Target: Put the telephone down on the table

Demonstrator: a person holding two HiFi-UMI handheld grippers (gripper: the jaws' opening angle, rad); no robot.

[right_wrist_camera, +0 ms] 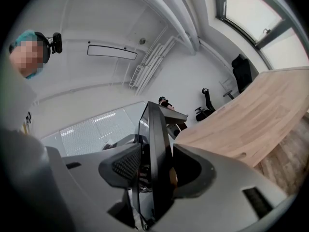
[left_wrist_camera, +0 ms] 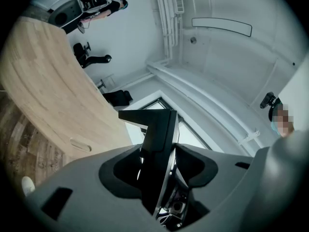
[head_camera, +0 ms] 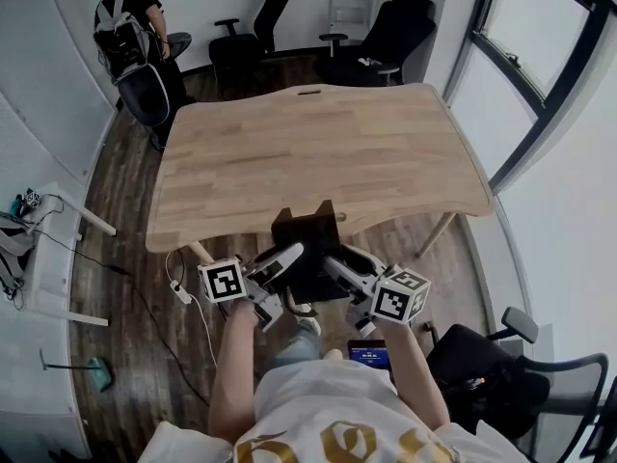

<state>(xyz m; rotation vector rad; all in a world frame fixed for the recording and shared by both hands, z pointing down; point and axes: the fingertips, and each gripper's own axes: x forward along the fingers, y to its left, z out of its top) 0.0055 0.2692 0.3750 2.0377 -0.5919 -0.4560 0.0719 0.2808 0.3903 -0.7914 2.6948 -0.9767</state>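
The telephone (head_camera: 307,247) is a flat black body that I hold up in the air just short of the near edge of the wooden table (head_camera: 318,152). My left gripper (head_camera: 281,261) grips it from the left and my right gripper (head_camera: 337,263) from the right. In the left gripper view the black telephone (left_wrist_camera: 157,149) stands edge-on between the jaws of the left gripper (left_wrist_camera: 157,173), which is shut on it. In the right gripper view the telephone (right_wrist_camera: 155,144) sits the same way in the right gripper (right_wrist_camera: 152,170), also shut on it.
Black office chairs (head_camera: 390,32) stand behind the table, and a person (head_camera: 130,22) is at the far left. A white desk (head_camera: 48,258) and floor cables (head_camera: 178,287) lie to the left. Another chair (head_camera: 511,374) is at my right, under the windows (head_camera: 540,56).
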